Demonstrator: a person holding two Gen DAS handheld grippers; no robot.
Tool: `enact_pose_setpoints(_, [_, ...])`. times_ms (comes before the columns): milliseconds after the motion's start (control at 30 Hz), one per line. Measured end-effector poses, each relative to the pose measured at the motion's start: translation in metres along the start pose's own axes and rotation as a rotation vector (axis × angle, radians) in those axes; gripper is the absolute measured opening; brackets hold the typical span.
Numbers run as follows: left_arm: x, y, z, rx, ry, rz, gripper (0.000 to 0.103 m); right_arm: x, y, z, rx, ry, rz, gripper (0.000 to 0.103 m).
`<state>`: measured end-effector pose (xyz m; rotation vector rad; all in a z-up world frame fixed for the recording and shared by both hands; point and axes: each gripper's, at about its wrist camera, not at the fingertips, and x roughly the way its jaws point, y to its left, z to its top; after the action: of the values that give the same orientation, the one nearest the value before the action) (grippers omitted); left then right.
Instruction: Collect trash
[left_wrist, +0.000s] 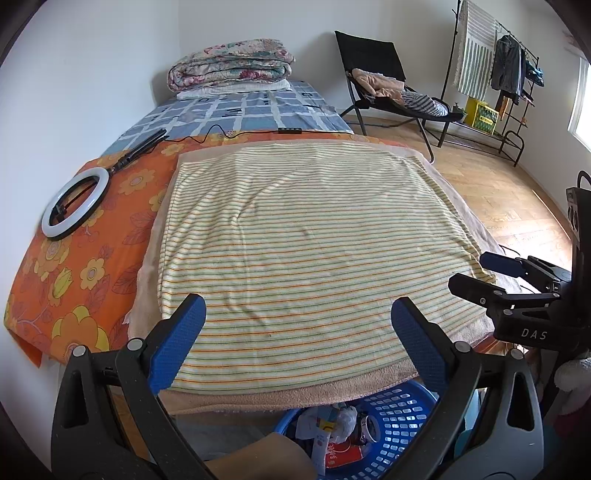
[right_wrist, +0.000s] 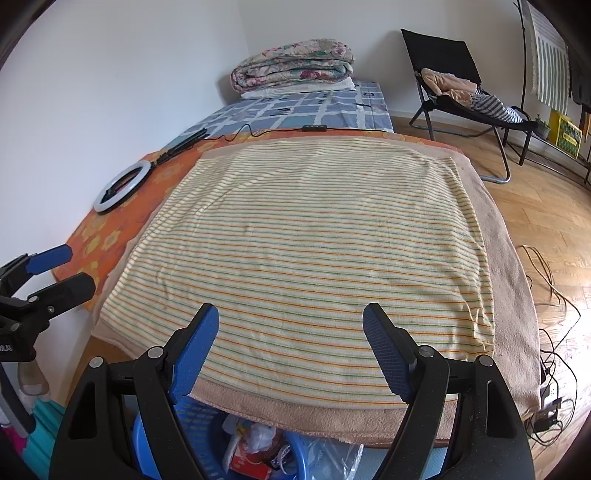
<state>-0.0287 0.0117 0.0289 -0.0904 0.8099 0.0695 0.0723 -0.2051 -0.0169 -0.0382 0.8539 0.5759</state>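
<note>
Trash (left_wrist: 332, 439) is sitting in the blue basket (left_wrist: 399, 410) at the bottom of both frames while you are holding your left gripper (left_wrist: 297, 341) and right gripper (right_wrist: 290, 350) wide apart, gripping nothing, over the striped towel (left_wrist: 303, 236)

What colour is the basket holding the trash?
Blue basket, with a perforated wall; clearest in the left wrist view.

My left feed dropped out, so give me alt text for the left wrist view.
The left gripper hangs open and empty over a striped towel spread on the bed. Below the towel's near edge sits a blue basket holding wrappers and other trash. The right gripper, also open, shows at the right edge, and a ring light lies on the orange sheet to the left.
</note>
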Motion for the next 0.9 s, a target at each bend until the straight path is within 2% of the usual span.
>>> enact_pose_setpoints(900, [0.0024, -0.0003, -0.0010, 0.002, 0.005, 0.000, 0.102, 0.0021, -0.0028, -0.0018, 0.017, 0.006, -0.001, 0.080])
